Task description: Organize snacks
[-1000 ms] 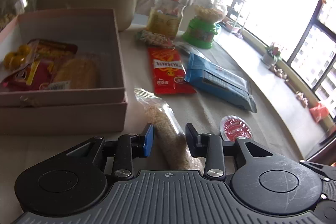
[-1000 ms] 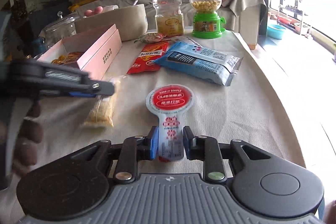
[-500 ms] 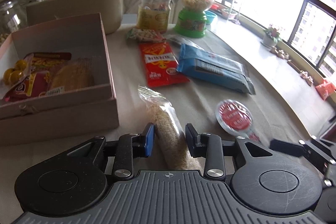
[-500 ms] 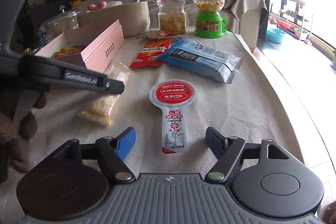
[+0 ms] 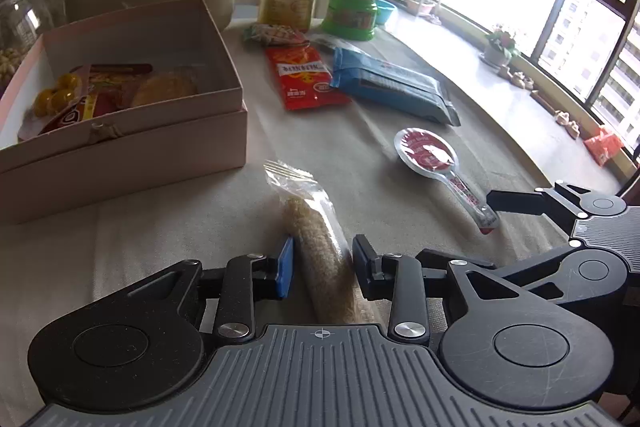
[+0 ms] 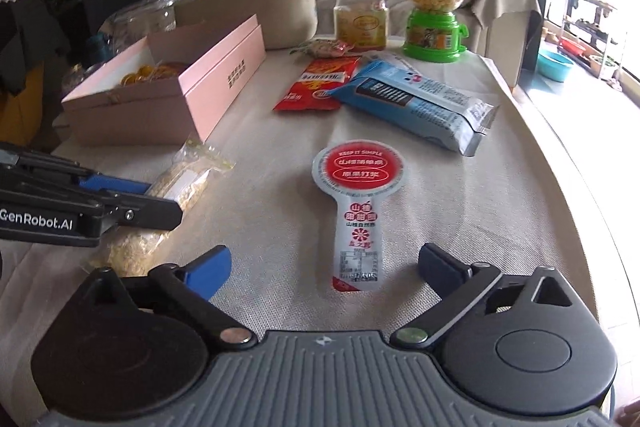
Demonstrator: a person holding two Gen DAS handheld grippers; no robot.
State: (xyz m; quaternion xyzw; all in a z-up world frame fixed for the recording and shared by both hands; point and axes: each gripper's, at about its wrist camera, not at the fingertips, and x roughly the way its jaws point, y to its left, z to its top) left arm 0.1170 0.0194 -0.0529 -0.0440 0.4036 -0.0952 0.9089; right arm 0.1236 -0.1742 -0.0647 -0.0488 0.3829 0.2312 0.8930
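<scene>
Now: right gripper point(image 6: 324, 263) jaws opening, releasing red spoon-shaped foil sachet point(image 6: 357, 203) (still tabled); left gripper point(image 5: 322, 265) gripping clear crumb packet point(image 5: 316, 247).

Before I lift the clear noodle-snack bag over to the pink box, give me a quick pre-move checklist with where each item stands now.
1. Left gripper on the clear snack bag: ok, jaws closed against the bag's sides.
2. Bag off the table: cannot tell; its far end looks close to the tablecloth.
3. Right gripper clear of its load: ok, jaws are opening; the spoon-shaped red pouch lies flat between them, untouched.
4. Pink box open: ok, no lid over it.
5. Room in the box: ok, bare floor shows at its near-right part beside the snacks already inside.
6. Path to the box: ok, nothing stands between bag and box.
</scene>
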